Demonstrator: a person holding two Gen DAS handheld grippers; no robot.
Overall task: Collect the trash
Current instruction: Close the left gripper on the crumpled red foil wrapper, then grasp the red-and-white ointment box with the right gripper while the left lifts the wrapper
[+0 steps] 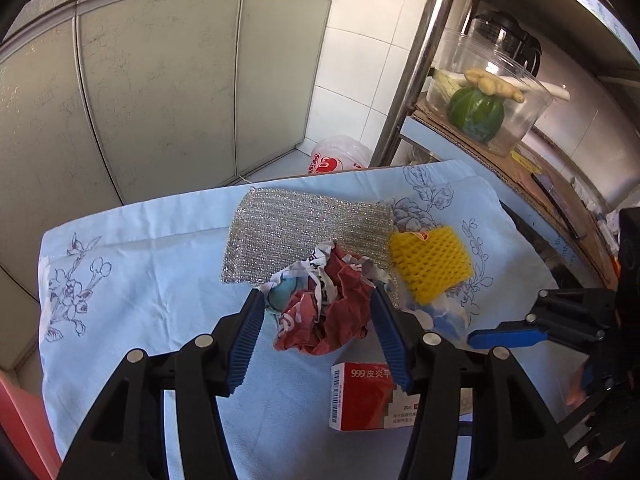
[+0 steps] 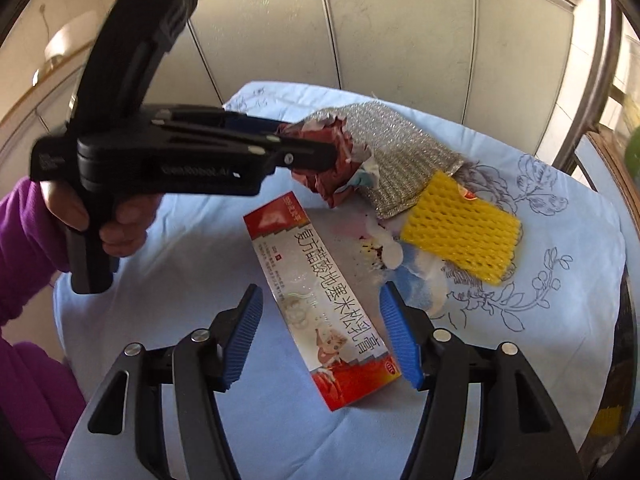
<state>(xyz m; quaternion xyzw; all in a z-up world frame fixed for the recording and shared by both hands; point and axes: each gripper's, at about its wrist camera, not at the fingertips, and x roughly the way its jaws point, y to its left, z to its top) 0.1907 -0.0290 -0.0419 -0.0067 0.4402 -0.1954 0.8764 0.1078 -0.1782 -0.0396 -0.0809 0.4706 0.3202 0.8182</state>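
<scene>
A crumpled red and white paper wad [image 1: 326,304] sits between the fingers of my left gripper [image 1: 318,300], which is closed onto its sides; it also shows in the right wrist view [image 2: 332,160], held just above the cloth. A red and white ointment box [image 2: 320,308] lies flat on the blue cloth, and my right gripper [image 2: 320,296] is open, its fingers on either side of the box and apart from it. The box's end shows in the left wrist view [image 1: 364,396]. A yellow foam net [image 2: 460,226] and a silver scouring cloth [image 2: 388,156] lie beyond.
The table [image 1: 140,280] is covered by a pale blue cloth with flower drawings. A metal rack at the right holds a clear tub [image 1: 488,96] with a green squash and ginger. Grey cabinet doors [image 1: 160,80] stand behind. A plastic bag [image 1: 340,156] lies on the floor.
</scene>
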